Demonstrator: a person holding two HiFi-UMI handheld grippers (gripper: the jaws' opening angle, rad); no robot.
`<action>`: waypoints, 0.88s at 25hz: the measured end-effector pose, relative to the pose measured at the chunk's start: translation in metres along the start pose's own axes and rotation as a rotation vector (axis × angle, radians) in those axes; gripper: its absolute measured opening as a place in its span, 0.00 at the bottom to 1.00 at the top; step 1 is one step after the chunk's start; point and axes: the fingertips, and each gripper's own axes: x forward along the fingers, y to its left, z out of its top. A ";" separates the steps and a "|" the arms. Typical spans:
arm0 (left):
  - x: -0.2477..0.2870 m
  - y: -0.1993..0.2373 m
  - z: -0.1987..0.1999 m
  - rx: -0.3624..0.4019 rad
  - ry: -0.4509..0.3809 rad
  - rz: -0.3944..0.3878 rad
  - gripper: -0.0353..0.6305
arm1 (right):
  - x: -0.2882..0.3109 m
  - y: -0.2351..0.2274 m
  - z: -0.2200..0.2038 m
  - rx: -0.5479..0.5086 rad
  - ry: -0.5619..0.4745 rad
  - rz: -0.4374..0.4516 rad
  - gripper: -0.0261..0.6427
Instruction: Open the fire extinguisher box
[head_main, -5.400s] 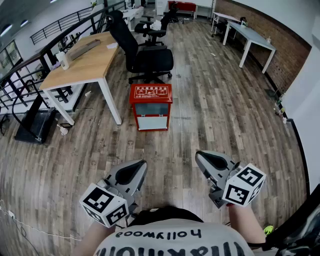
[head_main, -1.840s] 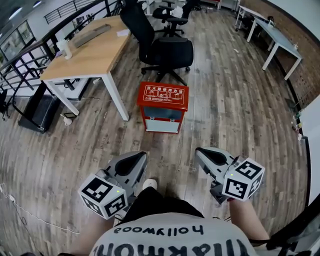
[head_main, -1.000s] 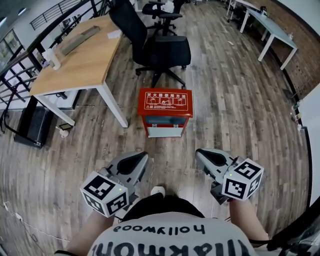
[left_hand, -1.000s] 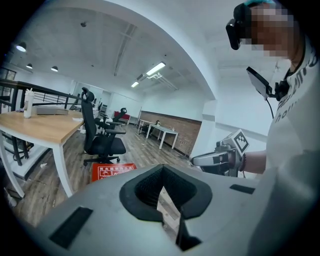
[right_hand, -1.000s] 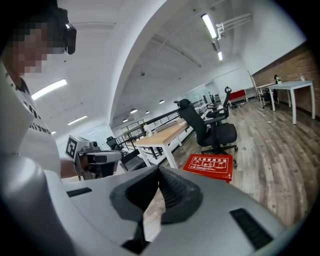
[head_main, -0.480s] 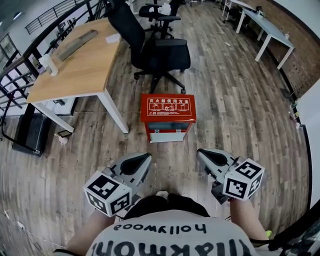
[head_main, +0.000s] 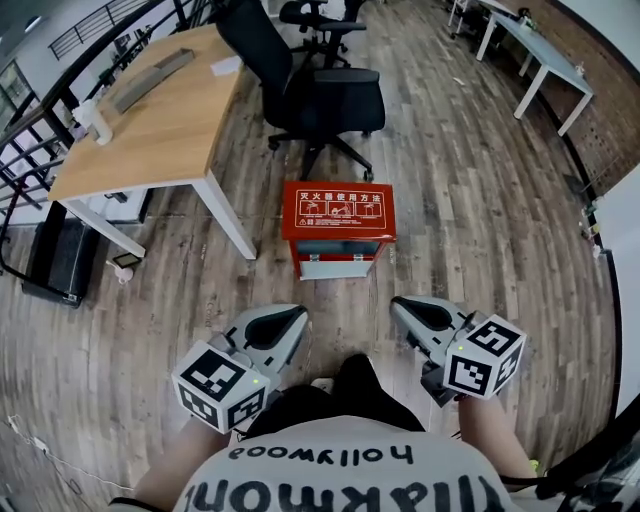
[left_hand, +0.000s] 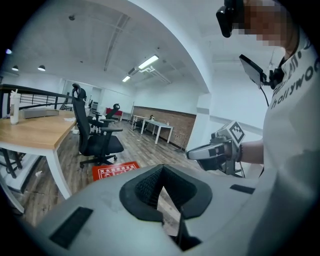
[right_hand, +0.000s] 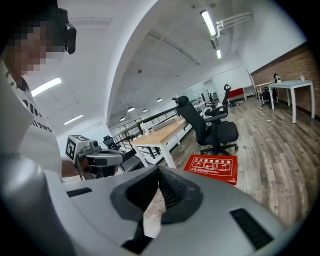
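The red fire extinguisher box (head_main: 338, 226) stands on the wooden floor ahead of me, its lid down, white print on top and a glass front facing me. It shows too in the left gripper view as a red lid (left_hand: 116, 170) and in the right gripper view (right_hand: 212, 167). My left gripper (head_main: 281, 323) is shut and empty, held low at the left, short of the box. My right gripper (head_main: 412, 311) is shut and empty too, at the right, also short of the box.
A wooden desk (head_main: 150, 110) with white legs stands left of the box. A black office chair (head_main: 310, 90) sits right behind it. More tables (head_main: 535, 55) line the brick wall at the far right. A railing (head_main: 30, 130) runs along the left.
The box has drawn closer and more central in the head view as I walked toward it. Both grippers stay shut and keep their places in front of me.
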 end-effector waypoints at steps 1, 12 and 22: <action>0.003 -0.001 0.002 -0.007 -0.003 -0.008 0.06 | 0.001 -0.003 0.001 0.000 0.005 0.003 0.05; 0.049 0.009 0.027 -0.048 -0.031 0.035 0.06 | 0.002 -0.052 0.028 -0.018 0.035 0.027 0.05; 0.083 0.016 0.034 -0.078 -0.030 0.076 0.06 | 0.009 -0.087 0.042 -0.036 0.072 0.077 0.05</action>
